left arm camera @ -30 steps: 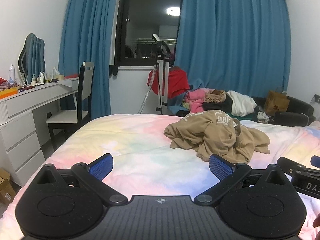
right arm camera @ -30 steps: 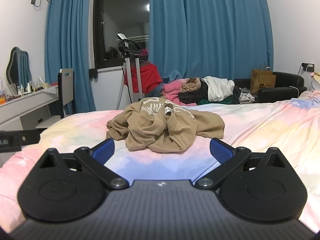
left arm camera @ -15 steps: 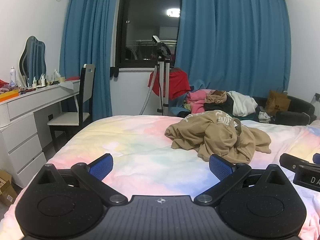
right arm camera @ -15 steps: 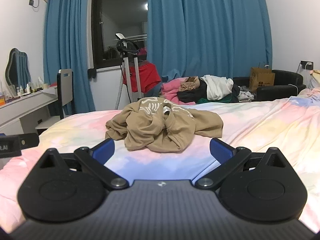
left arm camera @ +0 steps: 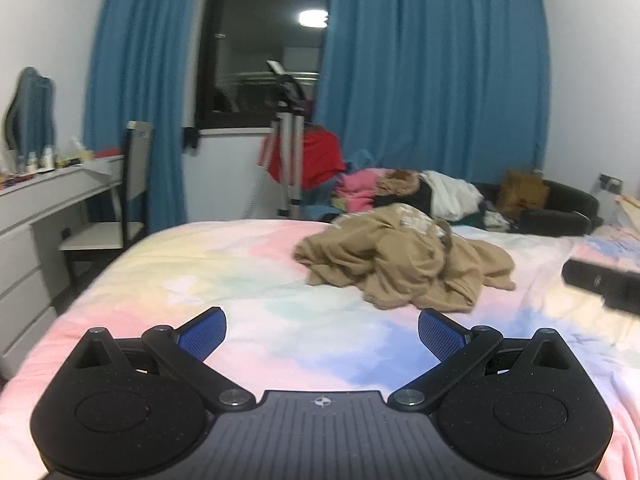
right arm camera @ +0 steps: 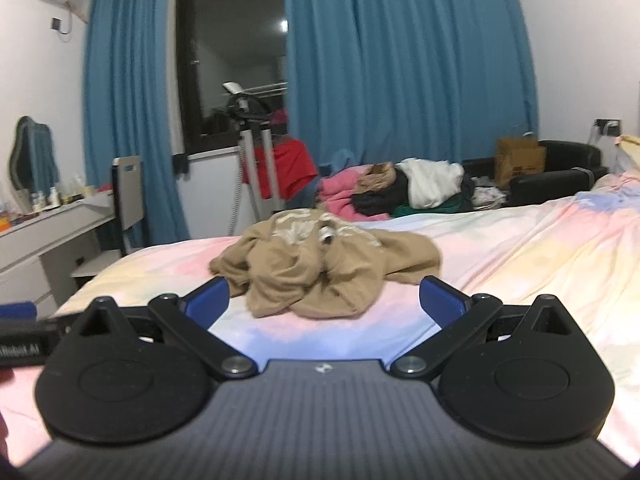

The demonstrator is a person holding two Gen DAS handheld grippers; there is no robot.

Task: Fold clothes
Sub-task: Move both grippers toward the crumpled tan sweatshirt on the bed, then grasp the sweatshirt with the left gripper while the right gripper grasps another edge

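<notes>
jaws spread on both grippers, tan garment (right arm camera: 320, 268) crumpled mid-bed (left arm camera: 224, 272).

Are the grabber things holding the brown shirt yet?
No, nothing is held. The left gripper and right gripper both have their jaws wide open, and the brown shirt lies crumpled on the bed.

Pretty clearly someone's bedroom at home. There's a bed (left arm camera: 224, 264) with a pastel tie-dye sheet, long blue curtains (right arm camera: 404, 80) around a dark window (right arm camera: 232, 48), and a white vanity (left arm camera: 48, 196) with a wavy mirror (left arm camera: 28, 116) and little bottles on it. A chair (left arm camera: 132, 184) sits next to it, plus a heap of clothes (right arm camera: 400, 192) past the bed.
</notes>
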